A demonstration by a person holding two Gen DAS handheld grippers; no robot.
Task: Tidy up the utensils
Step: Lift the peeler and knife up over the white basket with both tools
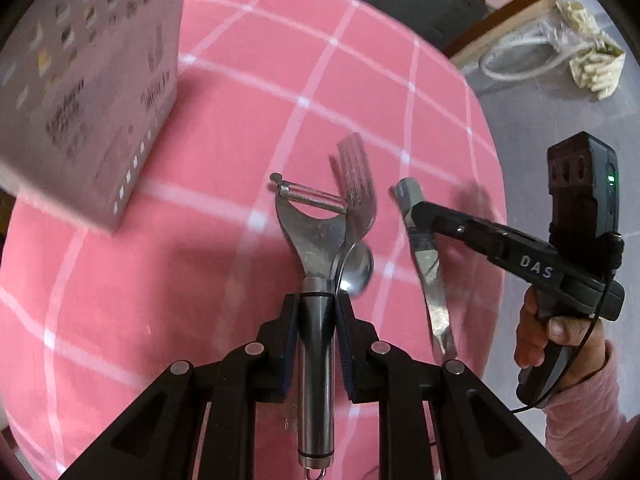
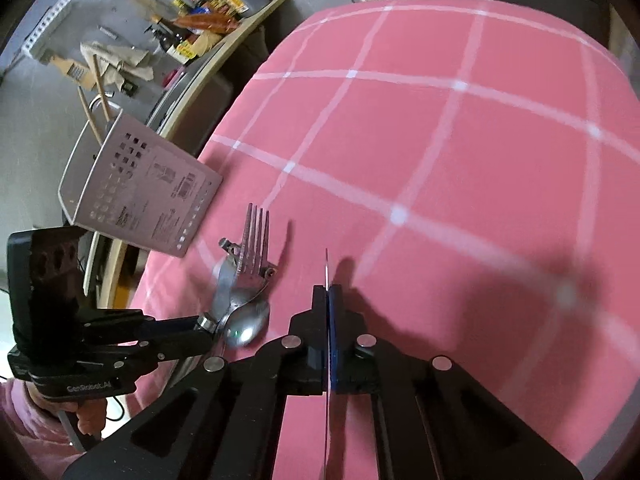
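Note:
My left gripper (image 1: 316,312) is shut on a steel peeler (image 1: 312,240), held above the pink checked tablecloth (image 1: 248,92). A fork (image 1: 358,184) and a spoon (image 1: 356,270) lie right beside the peeler's head; whether they are also in the grip I cannot tell. My right gripper (image 2: 329,300) is shut on a table knife (image 2: 327,268), seen edge-on; in the left wrist view the knife (image 1: 430,276) hangs from it, right of the peeler. The grey perforated utensil holder (image 1: 88,92) stands at the upper left, and also shows in the right wrist view (image 2: 140,188).
The holder has wooden chopsticks (image 2: 94,112) in it. Beyond the table's left edge is a cluttered shelf with bottles (image 2: 200,12). On the floor to the right lie cables and a bag (image 1: 592,64).

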